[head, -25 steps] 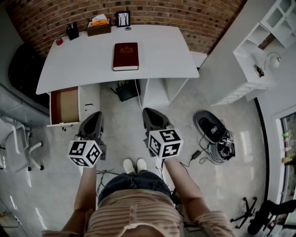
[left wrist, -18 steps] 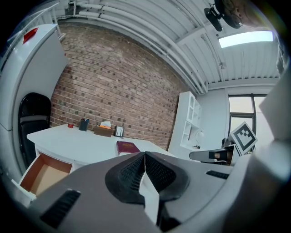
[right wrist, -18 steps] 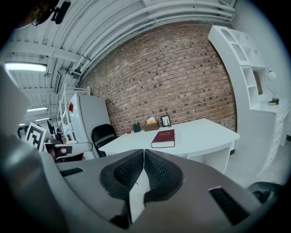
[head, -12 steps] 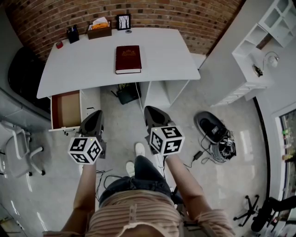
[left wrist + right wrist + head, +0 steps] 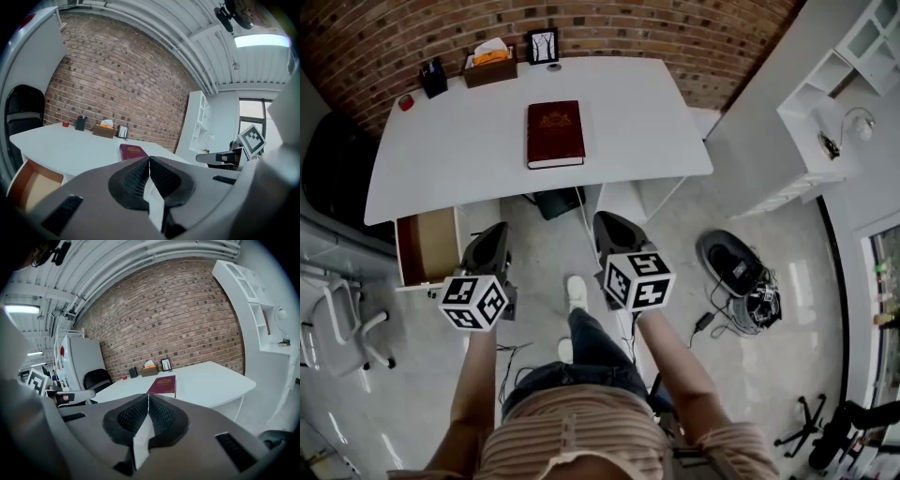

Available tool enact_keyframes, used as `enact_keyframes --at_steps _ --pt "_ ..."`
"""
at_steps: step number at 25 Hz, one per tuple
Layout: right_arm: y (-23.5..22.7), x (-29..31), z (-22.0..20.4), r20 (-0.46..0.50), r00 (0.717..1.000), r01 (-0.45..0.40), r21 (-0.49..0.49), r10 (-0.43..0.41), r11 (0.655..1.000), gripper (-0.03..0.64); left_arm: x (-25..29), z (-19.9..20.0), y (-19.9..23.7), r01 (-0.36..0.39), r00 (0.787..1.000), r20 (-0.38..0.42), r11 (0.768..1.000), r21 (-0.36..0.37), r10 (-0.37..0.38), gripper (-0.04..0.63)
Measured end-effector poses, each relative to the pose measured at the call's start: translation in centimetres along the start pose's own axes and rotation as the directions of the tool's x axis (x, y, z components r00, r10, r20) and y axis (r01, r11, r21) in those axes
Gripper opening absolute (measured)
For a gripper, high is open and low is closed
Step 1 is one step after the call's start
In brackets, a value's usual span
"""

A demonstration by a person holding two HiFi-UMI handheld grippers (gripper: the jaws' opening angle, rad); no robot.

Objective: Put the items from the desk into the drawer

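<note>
A dark red book (image 5: 555, 134) lies mid-desk on the white desk (image 5: 647, 131). Along the desk's back edge stand a black pen holder (image 5: 433, 78), a tissue box (image 5: 490, 66), a picture frame (image 5: 543, 44) and a small red object (image 5: 406, 102). The wooden drawer (image 5: 427, 246) hangs open under the desk's left end. My left gripper (image 5: 492, 236) and right gripper (image 5: 609, 228) are both shut and hold nothing, short of the desk's front edge. The left gripper view shows its gripper (image 5: 149, 161) aimed at the book (image 5: 132, 151). In the right gripper view the gripper (image 5: 148, 399) points at the book (image 5: 164, 384).
A black chair (image 5: 333, 164) stands left of the desk, and a white swivel chair (image 5: 342, 305) stands nearer on the left. White shelves (image 5: 848, 94) line the right wall. A black bag and cables (image 5: 736, 272) lie on the floor at right. A black box (image 5: 555, 201) sits under the desk.
The person has stepped toward the desk, one foot forward. Both grippers have moved closer to the desk's front edge, still shut. The desk and drawer now sit nearer in view.
</note>
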State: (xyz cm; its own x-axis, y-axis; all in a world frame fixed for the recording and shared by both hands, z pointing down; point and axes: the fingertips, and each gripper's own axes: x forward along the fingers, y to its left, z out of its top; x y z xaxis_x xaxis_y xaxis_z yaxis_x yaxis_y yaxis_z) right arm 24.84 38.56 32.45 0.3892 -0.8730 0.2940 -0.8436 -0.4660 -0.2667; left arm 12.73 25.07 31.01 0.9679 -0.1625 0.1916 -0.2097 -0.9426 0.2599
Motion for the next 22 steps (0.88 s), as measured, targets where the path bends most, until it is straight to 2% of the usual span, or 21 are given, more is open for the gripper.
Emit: enact_keyframes --at_steps 8,13,22 --pt "-4.9 9.0 2.9 -0.047 0.999 -0.005 0.013 0.006 1.0 0.017 9.5 2.2 4.2 -0.017 0.999 -0.037 1.0 -0.016 0.016 0.011" --pt "-7.9 14.0 4.9 -0.06 0.998 -0.018 0.058 0.022 0.998 0.018 15.1 3.0 6.6 -0.043 0.997 -0.072 0.998 -0.043 0.04 0.011" --pt "-11.2 20.8 5.5 -0.181 0.981 -0.065 0.065 0.076 0.996 0.02 22.2 3.5 9.4 -0.08 0.988 -0.141 0.994 -0.081 0.068 0.031"
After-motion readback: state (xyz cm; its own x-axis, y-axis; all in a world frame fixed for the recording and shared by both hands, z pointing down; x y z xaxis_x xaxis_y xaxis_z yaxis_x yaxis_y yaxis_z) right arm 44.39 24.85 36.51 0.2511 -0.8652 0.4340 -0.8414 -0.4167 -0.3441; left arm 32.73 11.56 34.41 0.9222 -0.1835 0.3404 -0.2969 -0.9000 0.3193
